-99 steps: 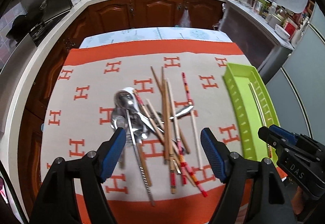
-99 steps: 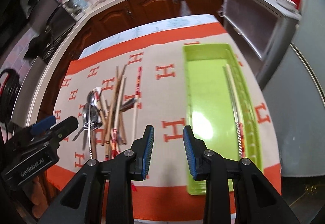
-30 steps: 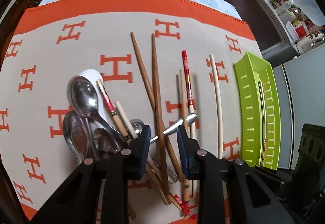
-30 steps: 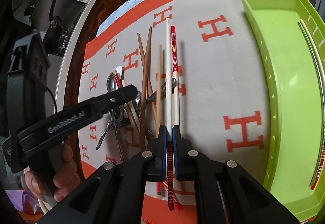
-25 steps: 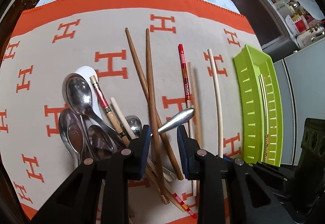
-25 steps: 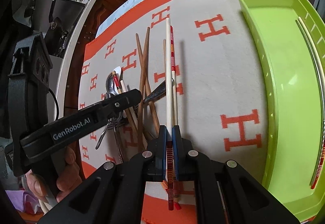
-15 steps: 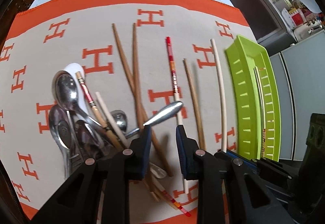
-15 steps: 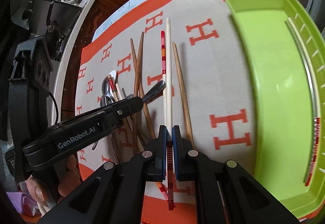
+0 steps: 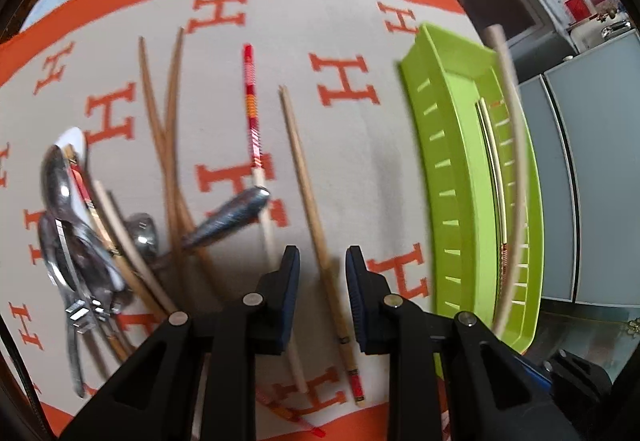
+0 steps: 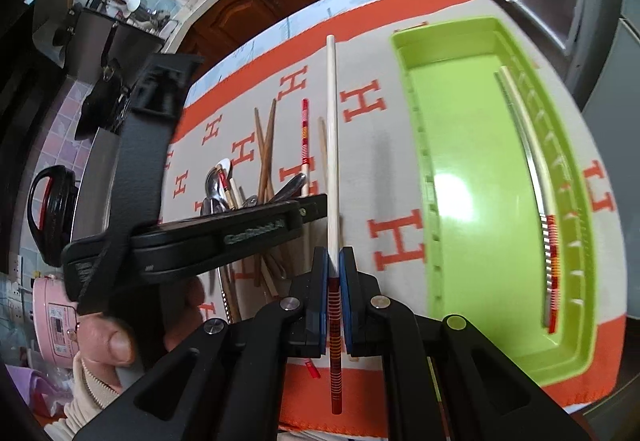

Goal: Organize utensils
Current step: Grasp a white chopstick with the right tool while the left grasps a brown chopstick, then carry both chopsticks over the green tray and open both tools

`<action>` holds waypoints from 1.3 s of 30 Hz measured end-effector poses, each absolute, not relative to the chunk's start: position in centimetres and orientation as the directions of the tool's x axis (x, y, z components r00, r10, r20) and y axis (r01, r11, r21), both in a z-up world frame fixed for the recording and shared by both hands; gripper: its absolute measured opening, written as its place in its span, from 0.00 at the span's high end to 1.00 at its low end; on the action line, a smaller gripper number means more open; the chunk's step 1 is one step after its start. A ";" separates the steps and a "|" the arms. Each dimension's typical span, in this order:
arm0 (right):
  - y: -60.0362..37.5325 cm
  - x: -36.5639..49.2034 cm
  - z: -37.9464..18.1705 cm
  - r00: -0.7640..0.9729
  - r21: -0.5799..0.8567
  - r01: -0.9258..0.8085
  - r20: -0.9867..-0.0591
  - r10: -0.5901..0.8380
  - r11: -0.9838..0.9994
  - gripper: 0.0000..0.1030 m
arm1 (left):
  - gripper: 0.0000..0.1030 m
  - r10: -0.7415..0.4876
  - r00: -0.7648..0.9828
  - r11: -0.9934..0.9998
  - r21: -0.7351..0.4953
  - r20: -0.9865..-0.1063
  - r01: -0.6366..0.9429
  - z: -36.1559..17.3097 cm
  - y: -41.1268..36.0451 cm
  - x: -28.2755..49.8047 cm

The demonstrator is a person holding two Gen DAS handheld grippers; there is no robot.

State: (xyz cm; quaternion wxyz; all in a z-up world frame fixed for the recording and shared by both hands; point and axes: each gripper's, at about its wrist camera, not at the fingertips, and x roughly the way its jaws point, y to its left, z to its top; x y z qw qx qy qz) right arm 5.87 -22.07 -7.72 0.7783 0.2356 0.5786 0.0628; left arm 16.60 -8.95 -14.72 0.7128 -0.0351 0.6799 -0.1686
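Nearest you, your right gripper (image 10: 334, 269) is pressed together on the red-striped end of a cream chopstick (image 10: 331, 145). A second ago that stick lay flat on the cloth (image 9: 360, 41) with the others. Now it is clear of the pile, and in the left wrist view it shows as a blurred pale line over the tray, so one more piece looks to be on its way in. Your left gripper (image 9: 322, 273) has shifted off the brown sticks. It stands spread on either side of a light wooden chopstick (image 9: 304, 169), with its pads not touching the wood, so that one is lined up but not yet taken. Further along the cloth lie one red-banded chopstick (image 9: 252, 109) and two brown chopsticks (image 9: 170, 113), crossed. Left of those is the heap of spoons (image 9: 60, 185): one white and, as far as the motion blur lets me count, three or four steel ones, with at least two more chopsticks tangled among them. One steel handle (image 9: 228, 211) pokes out toward the red-banded stick. Beyond your right gripper, the green tray (image 10: 472, 161) sits at the right edge of the cloth. It holds two chopsticks (image 10: 536, 169) lying side by side against its far wall, and the rest of its floor is bare.
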 end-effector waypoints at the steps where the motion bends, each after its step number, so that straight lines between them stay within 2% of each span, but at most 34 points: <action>1: -22.4 5.6 -7.5 0.328 0.440 0.180 -0.870 0.369 0.880 0.94 | 0.79 -0.288 0.005 0.941 -0.282 -0.958 0.187 -15.0 -9.4 16.6; 9: -24.4 4.3 -7.0 0.349 0.442 0.213 -0.867 0.355 0.871 0.94 | 0.81 -0.213 0.028 0.961 -0.204 -0.977 0.189 -16.0 -11.9 15.9; 10: -24.6 4.1 -7.0 0.350 0.444 0.217 -0.867 0.355 0.869 0.94 | 0.92 -0.192 0.043 0.965 -0.181 -0.980 0.192 -16.0 -12.1 15.8; 11: -24.9 3.9 -7.0 0.351 0.447 0.223 -0.866 0.356 0.866 0.94 | 0.95 -0.172 0.058 0.968 -0.157 -0.983 0.197 -16.1 -12.6 15.5; 21: -26.5 3.4 -6.9 0.369 0.415 0.241 -0.875 0.313 0.877 0.94 | 0.96 -0.305 0.015 0.944 -0.301 -0.952 0.134 -14.8 -10.4 14.1; 26: -27.9 3.9 -6.2 0.373 0.302 0.233 -0.906 0.201 0.924 0.94 | 0.96 -0.381 0.016 0.914 -0.373 -0.925 0.161 -12.0 -11.2 12.8; 32: -30.0 5.4 -8.9 0.298 0.113 0.258 -0.954 0.032 0.959 0.94 | 0.96 -0.422 0.030 0.890 -0.408 -0.906 0.203 -9.6 -14.0 12.5; 36: -31.3 6.2 -11.6 0.250 0.040 0.251 -0.968 -0.024 0.967 0.94 | 0.96 -0.429 0.036 0.884 -0.412 -0.902 0.221 -8.8 -16.0 12.9; 39: -32.1 6.1 -12.3 0.244 0.063 0.263 -0.970 -0.003 0.963 0.91 | 0.96 -0.431 0.040 0.883 -0.412 -0.902 0.224 -8.5 -16.6 13.4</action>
